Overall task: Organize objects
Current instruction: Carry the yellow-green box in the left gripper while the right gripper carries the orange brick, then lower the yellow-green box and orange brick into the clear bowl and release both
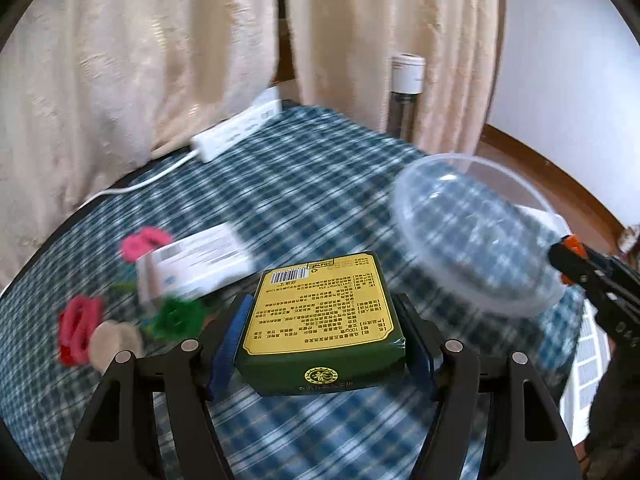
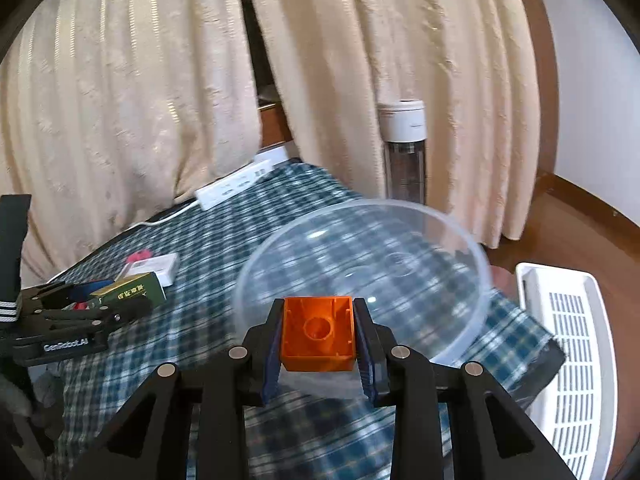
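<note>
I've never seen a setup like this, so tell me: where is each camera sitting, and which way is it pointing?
Left wrist view: sits on the left gripper, looking forward over its jaws clamping a green box; the right gripper shows at right.
Right wrist view: sits on the right gripper, jaws holding an orange block by a clear bowl; the left gripper shows at left.
Shared: bowl, box, checkered tablecloth, power strip, curtains.

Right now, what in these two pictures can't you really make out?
- Small print on the green box: left wrist view, too small.
- White box and hair ties: left wrist view, motion-blurred.
- Bottle: its base is hidden behind the table in both views.
- Orange block: right wrist view, its sides are covered by the right gripper.
</note>
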`<state>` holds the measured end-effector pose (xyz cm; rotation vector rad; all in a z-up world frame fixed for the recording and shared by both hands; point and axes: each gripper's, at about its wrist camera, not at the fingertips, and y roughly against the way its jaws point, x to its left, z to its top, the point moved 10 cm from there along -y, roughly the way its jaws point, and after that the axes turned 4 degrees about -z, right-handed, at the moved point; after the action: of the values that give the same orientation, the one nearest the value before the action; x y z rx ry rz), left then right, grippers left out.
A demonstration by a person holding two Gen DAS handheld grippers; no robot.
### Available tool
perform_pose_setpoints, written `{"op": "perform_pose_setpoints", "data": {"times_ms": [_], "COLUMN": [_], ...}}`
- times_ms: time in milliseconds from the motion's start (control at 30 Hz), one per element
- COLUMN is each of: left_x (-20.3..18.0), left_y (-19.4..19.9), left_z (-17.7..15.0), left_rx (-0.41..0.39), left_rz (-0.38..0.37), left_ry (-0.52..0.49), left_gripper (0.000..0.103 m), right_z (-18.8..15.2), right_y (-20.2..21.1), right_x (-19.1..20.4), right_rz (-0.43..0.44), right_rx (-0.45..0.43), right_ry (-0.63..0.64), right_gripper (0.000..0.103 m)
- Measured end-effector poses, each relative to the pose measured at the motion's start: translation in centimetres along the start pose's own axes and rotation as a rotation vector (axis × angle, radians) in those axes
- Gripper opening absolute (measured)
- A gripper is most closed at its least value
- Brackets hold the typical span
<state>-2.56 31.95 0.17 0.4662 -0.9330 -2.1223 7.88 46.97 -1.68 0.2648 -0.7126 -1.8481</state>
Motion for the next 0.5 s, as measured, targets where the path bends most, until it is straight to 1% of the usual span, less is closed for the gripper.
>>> {"op": "perform_pose_setpoints", "data": {"times_ms": [200,500], "left_x": [-4.5,-8.6], "left_y": [-1.5,-4.0], "left_z": [2.4,4.5], "left_rx": [-0.017,-0.011], "left_rz": [-0.072,-0.153], "left_ry": [-0.066,-0.112], "left_gripper": [0.071,0.071], "right_z": [0.4,1.0], "right_y": [-1.2,-2.6], "right_x": [-1.8,-3.2], "right_rz": [-0.039,-0.075], "right_rx": [0.014,0.024], "right_ry": [-0.021,-0.037], "right_gripper": [0.034,0.034]}}
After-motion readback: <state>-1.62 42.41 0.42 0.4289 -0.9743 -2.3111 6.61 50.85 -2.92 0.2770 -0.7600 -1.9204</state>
